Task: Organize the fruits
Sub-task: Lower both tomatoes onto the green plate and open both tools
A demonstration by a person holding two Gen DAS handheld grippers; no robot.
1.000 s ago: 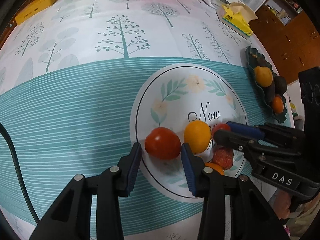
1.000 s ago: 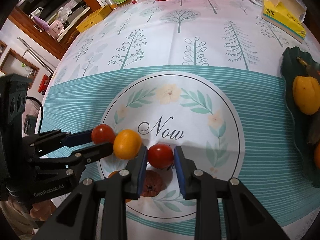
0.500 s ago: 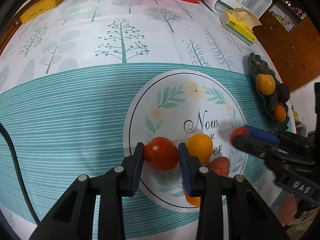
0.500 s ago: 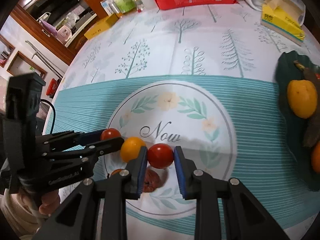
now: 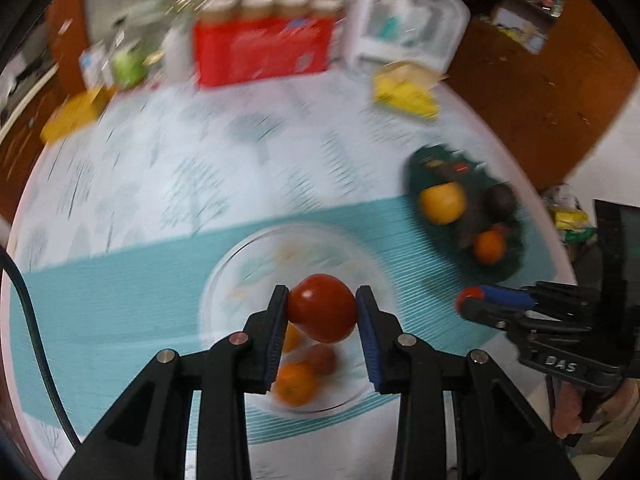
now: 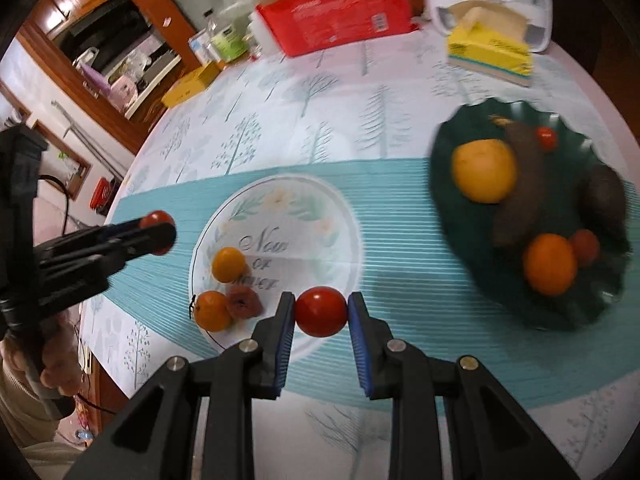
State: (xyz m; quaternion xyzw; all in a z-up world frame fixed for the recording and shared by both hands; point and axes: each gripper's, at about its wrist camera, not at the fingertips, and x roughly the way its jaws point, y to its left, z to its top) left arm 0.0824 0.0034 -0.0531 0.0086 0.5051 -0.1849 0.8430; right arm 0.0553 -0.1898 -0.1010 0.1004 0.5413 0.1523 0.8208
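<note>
So both grippers have a red tomato each right now. The left gripper (image 5: 322, 314) is clamped on the bigger tomato (image 5: 322, 312), blue pads pressed against both of its sides, and it's up off the tablecloth (image 5: 120, 292), hanging over the round white "Now" print (image 6: 276, 236) in the middle. The left view is pretty motion-blurred, so fine detail is a wash.

The right gripper (image 6: 321, 312) is squeezed onto the smaller tomato (image 6: 321, 311) the same way, pads touching both sides, jaws only as far apart as the fruit is wide. It sits at the near edge of that round print, on the side toward the dark green dish (image 6: 472, 240). Can't tell from the right wrist view whether it's resting on the cloth or just above it.

Still lying on the round print: a yellow-orange fruit (image 6: 229, 264) by the lettering, then an orange one (image 6: 214, 310) touching a wrinkly reddish-brown fruit (image 6: 244, 301) down at the near rim.

The green dish is off to the right of the print, well apart from it. It holds a big yellow fruit (image 6: 484, 170), an orange (image 6: 550, 263), a long dark brownish thing (image 6: 520, 196), a dark avocado-looking one (image 6: 606, 200) and a couple of small red ones (image 6: 546, 137).

Beyond the print, on the far side of the table, there's a red carton (image 6: 336, 16) and a yellow tissue box (image 6: 490, 56).
</note>
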